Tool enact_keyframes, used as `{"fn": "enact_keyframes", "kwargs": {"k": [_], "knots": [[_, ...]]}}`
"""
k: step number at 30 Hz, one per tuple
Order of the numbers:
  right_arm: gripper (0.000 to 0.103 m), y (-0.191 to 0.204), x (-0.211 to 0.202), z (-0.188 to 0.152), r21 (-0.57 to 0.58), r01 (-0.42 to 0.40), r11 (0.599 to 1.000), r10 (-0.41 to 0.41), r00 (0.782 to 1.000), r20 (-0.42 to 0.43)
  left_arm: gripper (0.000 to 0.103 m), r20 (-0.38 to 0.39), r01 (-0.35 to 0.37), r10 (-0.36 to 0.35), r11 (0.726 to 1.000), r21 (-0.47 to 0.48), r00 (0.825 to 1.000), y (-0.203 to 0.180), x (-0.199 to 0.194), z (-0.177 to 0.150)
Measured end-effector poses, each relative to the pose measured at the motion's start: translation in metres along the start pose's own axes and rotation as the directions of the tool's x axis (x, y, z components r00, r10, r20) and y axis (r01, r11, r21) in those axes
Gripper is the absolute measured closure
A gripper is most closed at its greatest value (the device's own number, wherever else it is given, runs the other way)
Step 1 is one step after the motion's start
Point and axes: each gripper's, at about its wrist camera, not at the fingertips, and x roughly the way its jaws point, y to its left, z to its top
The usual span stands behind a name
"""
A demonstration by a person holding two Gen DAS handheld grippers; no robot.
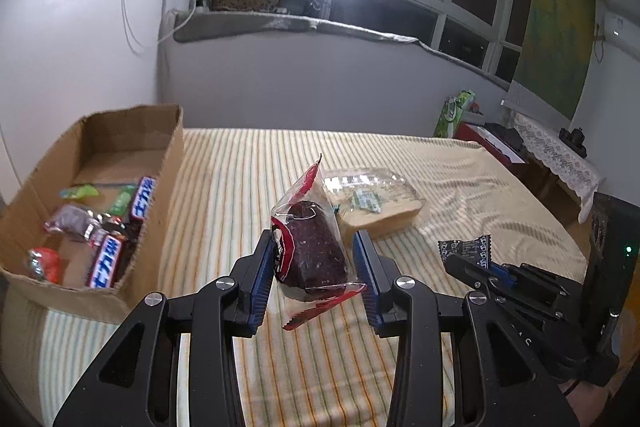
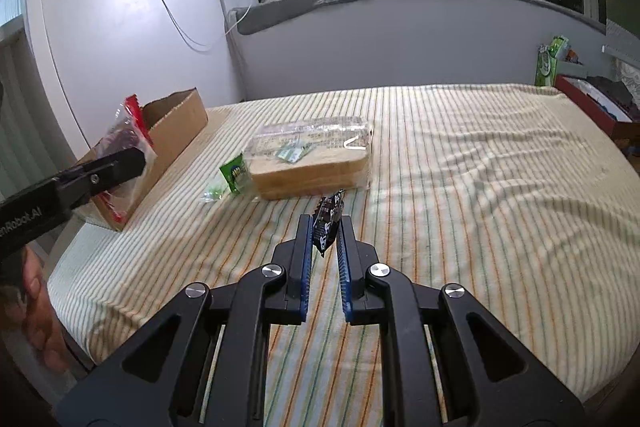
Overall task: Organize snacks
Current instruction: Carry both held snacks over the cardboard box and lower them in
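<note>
Gripping dark cake (image 1: 312, 247), black sachet (image 2: 327, 223)

1. The cardboard box (image 1: 120, 163) stood at the bed's (image 2: 480, 187) left edge, with wrapped snack bars (image 1: 106, 261) lying in it.
2. The bagged sliced bread (image 2: 312, 159) lay on the bed right of the box, a small snack packet (image 2: 236, 173) just beside its left end.
3. The left claw (image 1: 312, 259) held a wrapped cake (image 1: 312, 247) above the bed, near the box.
4. The right claw (image 2: 325, 231), with a small sachet (image 2: 326, 221) between its fingers, hung before the bread.
</note>
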Motion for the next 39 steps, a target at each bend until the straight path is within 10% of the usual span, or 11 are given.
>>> {"fn": "enact_keyframes", "kwargs": {"k": [17,28,39], "knots": [[0.091,0.037,-0.078,0.029,-0.073,0.033,0.997,-0.021,0.989,0.149,0.066,0.192,-0.032,0.021,0.998,0.054,0.981,-0.012,-0.096,0.019],[0.091,0.041,-0.126,0.045,-0.086,0.048,0.995,-0.025,0.967,0.254,0.066,0.33,-0.127,0.132,0.991,-0.038,0.935,0.049,-0.167,0.043],[0.091,0.033,-0.104,0.046,-0.074,0.063,0.995,-0.046,0.976,0.211,0.066,0.313,-0.136,0.143,0.99,-0.044,0.939,0.061,-0.149,0.043]]}}
